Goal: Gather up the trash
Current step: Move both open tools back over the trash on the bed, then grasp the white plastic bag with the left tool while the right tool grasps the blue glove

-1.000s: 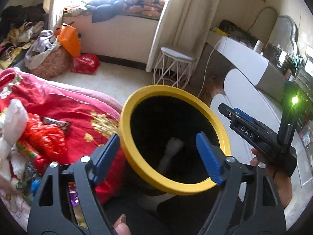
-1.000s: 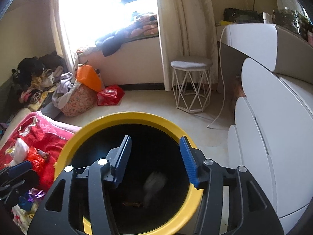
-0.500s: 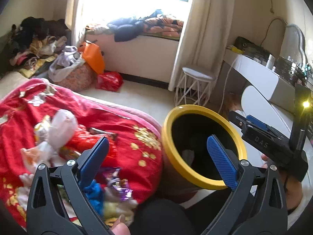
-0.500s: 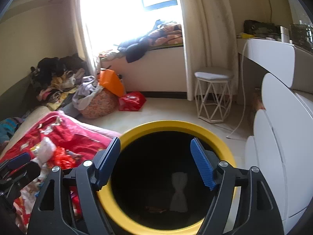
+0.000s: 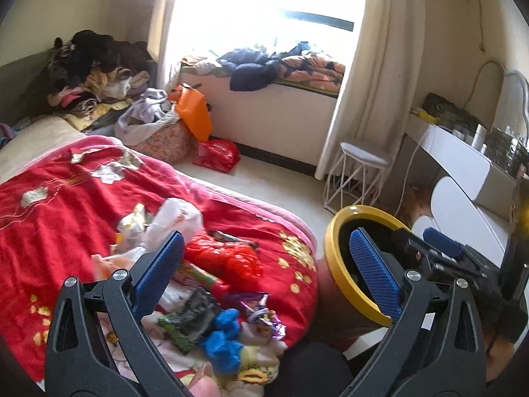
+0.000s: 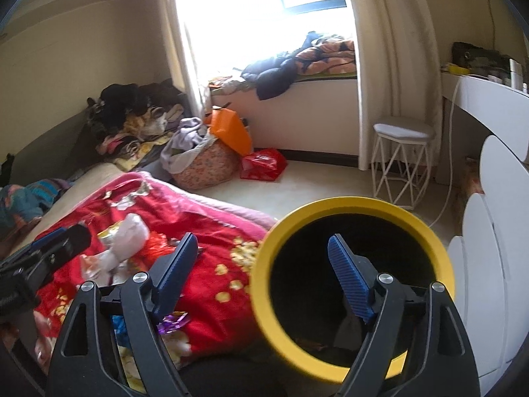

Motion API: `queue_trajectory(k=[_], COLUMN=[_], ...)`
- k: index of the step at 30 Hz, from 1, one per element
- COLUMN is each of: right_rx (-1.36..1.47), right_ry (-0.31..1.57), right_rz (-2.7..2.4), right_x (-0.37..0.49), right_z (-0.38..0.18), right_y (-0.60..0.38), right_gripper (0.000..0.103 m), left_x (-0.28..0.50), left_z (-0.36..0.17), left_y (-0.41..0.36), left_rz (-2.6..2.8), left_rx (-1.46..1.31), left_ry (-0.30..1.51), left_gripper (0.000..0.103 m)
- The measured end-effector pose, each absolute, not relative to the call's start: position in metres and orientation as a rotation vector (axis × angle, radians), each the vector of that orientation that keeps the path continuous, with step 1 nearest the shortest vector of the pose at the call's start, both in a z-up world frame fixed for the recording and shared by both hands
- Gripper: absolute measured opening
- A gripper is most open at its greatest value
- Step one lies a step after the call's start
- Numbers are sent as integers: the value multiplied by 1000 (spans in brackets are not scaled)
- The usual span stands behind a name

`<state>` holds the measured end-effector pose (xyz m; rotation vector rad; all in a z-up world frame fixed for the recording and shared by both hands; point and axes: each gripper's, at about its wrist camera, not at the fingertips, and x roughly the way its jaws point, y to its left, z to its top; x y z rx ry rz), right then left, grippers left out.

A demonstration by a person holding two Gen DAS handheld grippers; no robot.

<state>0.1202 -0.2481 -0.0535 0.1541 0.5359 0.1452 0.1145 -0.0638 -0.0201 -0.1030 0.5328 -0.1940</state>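
Bin [image 6: 352, 211] stood on floor against bed edge, so trash can be dropped straight in; pale scrap seen at bin bottom. Remaining trash [image 5: 211, 284] heaped on red blanket [image 5: 66, 211], left of bin. Left claw [image 5: 264, 271] spread fully, nothing held, aimed at heap. Right claw [image 6: 264, 268] just widened, empty, astride bin's left rim.
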Motion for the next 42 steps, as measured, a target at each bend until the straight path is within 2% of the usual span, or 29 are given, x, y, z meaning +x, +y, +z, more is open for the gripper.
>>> queue_trajectory(k=[23, 42], right_rx=[21, -7], right_ry=[616, 822], right_rz=[360, 402], right_x=[102, 116], right_z=[-64, -115], right_y=[-143, -95], right_gripper=[84, 84], left_x=[113, 133], left_z=[-27, -84], left_y=[29, 95], left_rz=[-18, 58], left_rx=[-176, -320], left_ry=[525, 692], left_gripper=[92, 92])
